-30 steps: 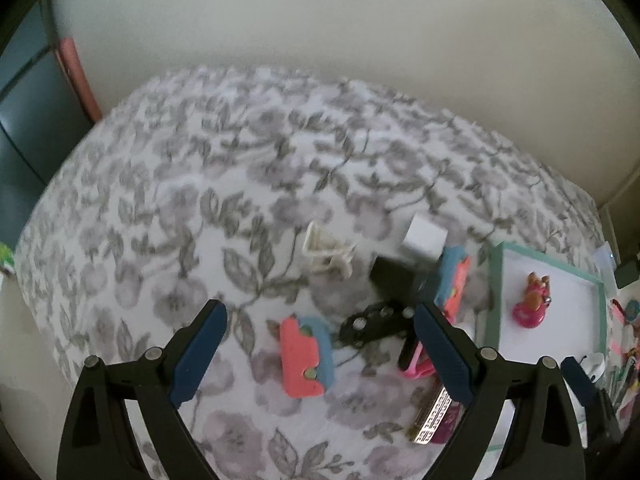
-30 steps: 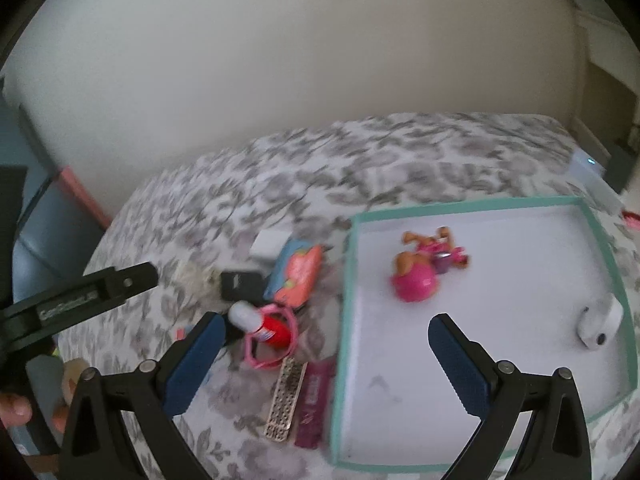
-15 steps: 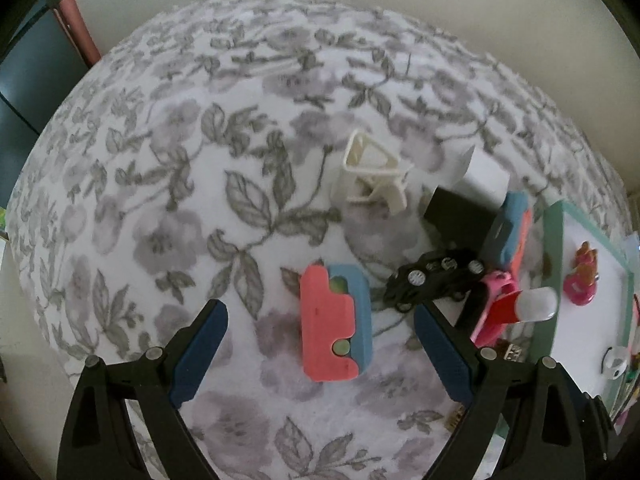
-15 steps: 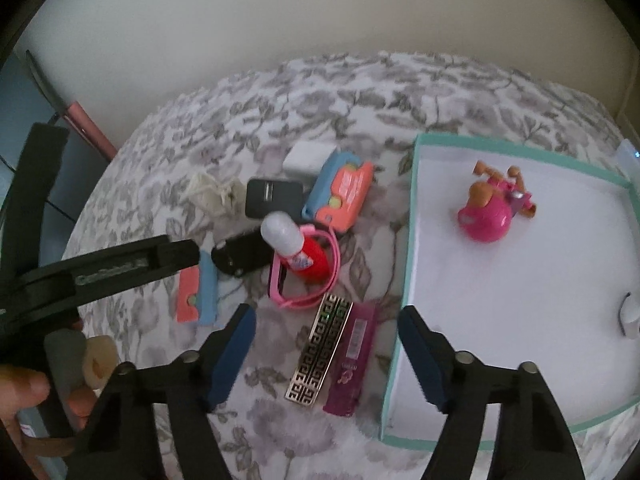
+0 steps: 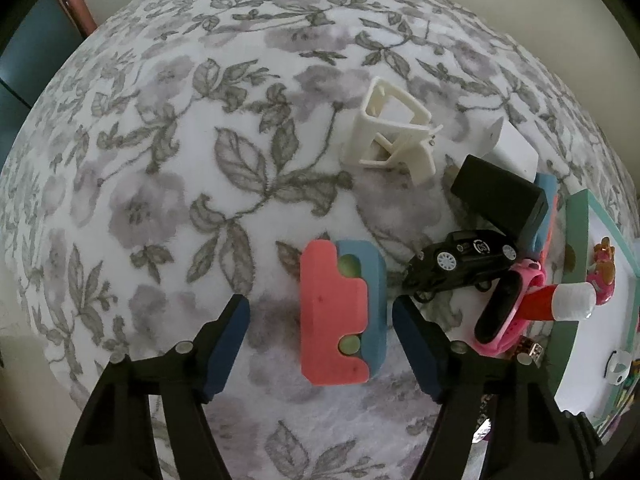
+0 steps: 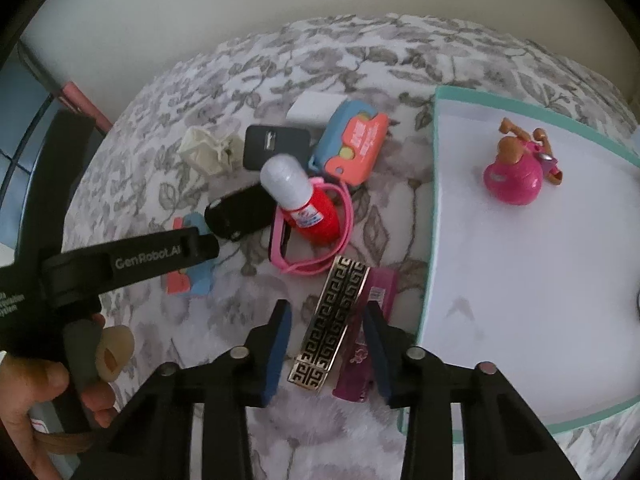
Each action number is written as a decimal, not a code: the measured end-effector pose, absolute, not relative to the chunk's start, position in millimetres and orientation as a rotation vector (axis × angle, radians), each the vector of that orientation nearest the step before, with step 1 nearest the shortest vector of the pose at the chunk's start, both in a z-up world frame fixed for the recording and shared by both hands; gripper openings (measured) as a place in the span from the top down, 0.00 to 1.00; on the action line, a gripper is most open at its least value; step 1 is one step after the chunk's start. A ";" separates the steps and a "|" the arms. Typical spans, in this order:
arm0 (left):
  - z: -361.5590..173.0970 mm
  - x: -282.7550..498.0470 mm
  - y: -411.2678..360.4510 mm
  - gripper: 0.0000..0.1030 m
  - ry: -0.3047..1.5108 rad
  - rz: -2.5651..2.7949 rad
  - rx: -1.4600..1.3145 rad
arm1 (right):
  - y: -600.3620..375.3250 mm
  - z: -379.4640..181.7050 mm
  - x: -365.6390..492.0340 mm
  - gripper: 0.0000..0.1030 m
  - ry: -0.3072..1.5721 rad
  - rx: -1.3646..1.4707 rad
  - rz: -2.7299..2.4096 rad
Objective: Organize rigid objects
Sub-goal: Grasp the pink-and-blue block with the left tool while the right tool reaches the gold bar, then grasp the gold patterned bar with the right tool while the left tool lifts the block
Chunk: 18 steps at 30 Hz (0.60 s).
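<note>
At lower centre, the left claw (image 5: 320, 316) has just been closing around the pink-and-blue foam block (image 5: 342, 314), pads not touching. The right claw (image 6: 326, 338), also just closing, straddles the gold-patterned bar (image 6: 330, 326), unclenched.

Left gripper (image 5: 320, 312) closing round pink/blue block (image 5: 340, 316) (no contact yet).

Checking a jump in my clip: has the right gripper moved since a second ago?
Yes. The right gripper, earlier over the tray, now sits left of it, jaws closing around the gold bar.
</note>
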<state>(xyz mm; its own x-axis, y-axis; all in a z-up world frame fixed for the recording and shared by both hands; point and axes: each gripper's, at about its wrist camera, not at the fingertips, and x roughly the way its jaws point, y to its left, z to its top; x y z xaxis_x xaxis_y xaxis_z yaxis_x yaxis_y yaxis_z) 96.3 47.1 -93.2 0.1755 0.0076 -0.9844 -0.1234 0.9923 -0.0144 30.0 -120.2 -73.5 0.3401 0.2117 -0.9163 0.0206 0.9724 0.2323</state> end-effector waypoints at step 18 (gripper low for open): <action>-104.9 105.1 30.0 0.40 1.395 0.091 -0.059 | -109.7 -87.1 35.5 0.67 1.280 0.184 0.100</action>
<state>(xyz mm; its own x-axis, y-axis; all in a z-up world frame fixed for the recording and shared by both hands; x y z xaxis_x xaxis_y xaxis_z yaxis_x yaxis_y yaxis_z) 105.1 30.0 -104.9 0.1722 0.0289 -0.9846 -0.0987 0.9950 0.0120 35.5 -109.7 -87.1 0.2850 0.1764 -0.9421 0.0279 0.9810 0.1922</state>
